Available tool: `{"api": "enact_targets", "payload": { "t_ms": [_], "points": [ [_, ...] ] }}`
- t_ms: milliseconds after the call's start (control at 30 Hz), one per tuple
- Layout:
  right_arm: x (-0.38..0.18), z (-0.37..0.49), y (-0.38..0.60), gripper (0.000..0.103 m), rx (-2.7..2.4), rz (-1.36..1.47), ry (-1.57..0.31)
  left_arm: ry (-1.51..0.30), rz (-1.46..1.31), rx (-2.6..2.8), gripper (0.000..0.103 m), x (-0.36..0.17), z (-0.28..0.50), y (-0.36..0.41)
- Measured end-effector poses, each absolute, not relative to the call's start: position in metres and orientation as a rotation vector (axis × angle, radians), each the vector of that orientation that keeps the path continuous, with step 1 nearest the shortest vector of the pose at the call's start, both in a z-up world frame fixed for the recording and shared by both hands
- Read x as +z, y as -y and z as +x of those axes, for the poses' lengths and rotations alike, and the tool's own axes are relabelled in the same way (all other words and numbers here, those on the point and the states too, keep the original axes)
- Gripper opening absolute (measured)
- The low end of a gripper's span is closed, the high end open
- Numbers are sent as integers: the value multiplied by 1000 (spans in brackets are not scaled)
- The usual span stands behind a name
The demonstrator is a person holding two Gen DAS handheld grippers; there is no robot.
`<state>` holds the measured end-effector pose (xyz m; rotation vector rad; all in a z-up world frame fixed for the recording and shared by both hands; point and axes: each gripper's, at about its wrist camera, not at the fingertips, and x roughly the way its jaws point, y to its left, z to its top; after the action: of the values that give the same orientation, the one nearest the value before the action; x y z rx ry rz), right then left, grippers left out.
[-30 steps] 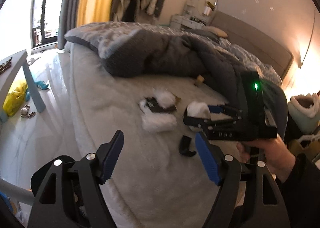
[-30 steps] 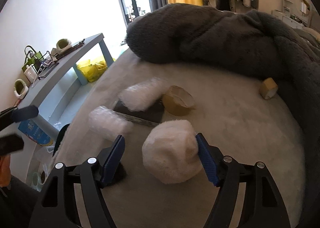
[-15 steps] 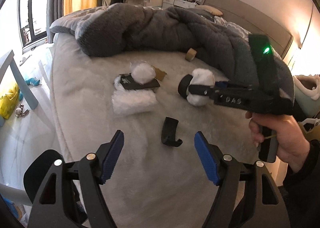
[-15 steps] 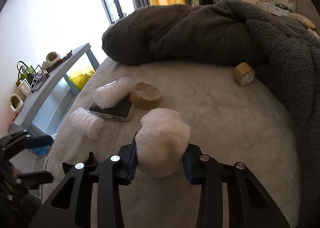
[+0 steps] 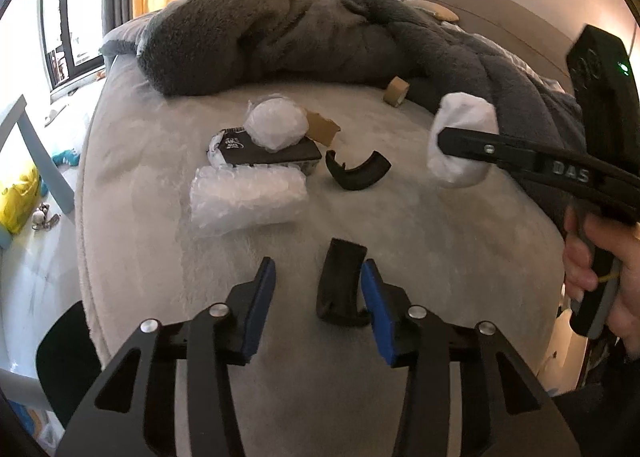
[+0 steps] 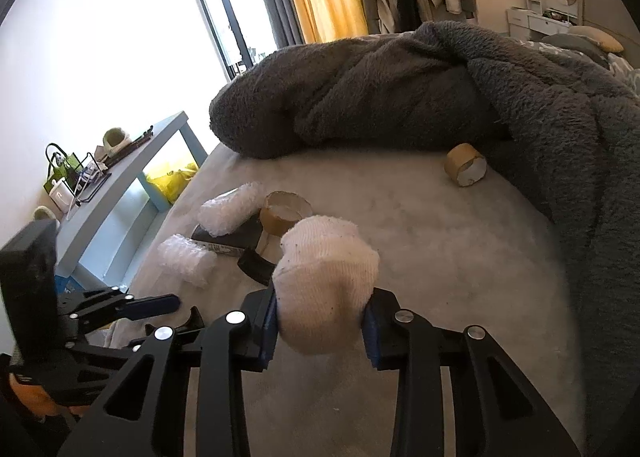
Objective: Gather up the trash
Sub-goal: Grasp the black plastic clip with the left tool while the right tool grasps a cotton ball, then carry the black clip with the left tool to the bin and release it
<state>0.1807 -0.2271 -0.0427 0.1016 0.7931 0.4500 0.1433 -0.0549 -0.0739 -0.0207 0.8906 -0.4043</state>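
Left wrist view shows the nearer black curved plastic piece lying on the bed's pale fleece cover close to its near edge, between the blue pads of the left hand-held gripper. The jaws stand apart; the right pad looks to be touching the piece or just beside it, the left pad is clear of it. The piece sits off-centre in the gap, so I'd judge that closing now could push it sideways or tip it on the soft pile rather than pinch it squarely. Being thin and curved, it could also twist out of the pads.

The right hand-held gripper is clamped on a white balled sock, held up off the bed. The grip takes only the sock's lower part, and the soft knit bulges above the pads; a quick swing might let it slip free.

Farther in, toward the middle of the bed, lie a second black curved piece, a bubble-wrap roll, a dark flat box with a bubble-wrap ball on it, and a brown tape roll against the grey blanket. The two grippers are near each other, so a careless sweep could knock them together or scatter these pieces.
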Motion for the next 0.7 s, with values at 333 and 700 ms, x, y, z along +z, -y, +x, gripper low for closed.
{"api": "enact_targets", "payload": {
  "t_ms": [333,700],
  "points": [
    [-41,175,241,35,459,116,-787,-889,-19,-395,43,-76,148,71],
    [-30,172,232,35,478,114,-774,-877,-27,-400,23,-74,145,70]
  ]
}}
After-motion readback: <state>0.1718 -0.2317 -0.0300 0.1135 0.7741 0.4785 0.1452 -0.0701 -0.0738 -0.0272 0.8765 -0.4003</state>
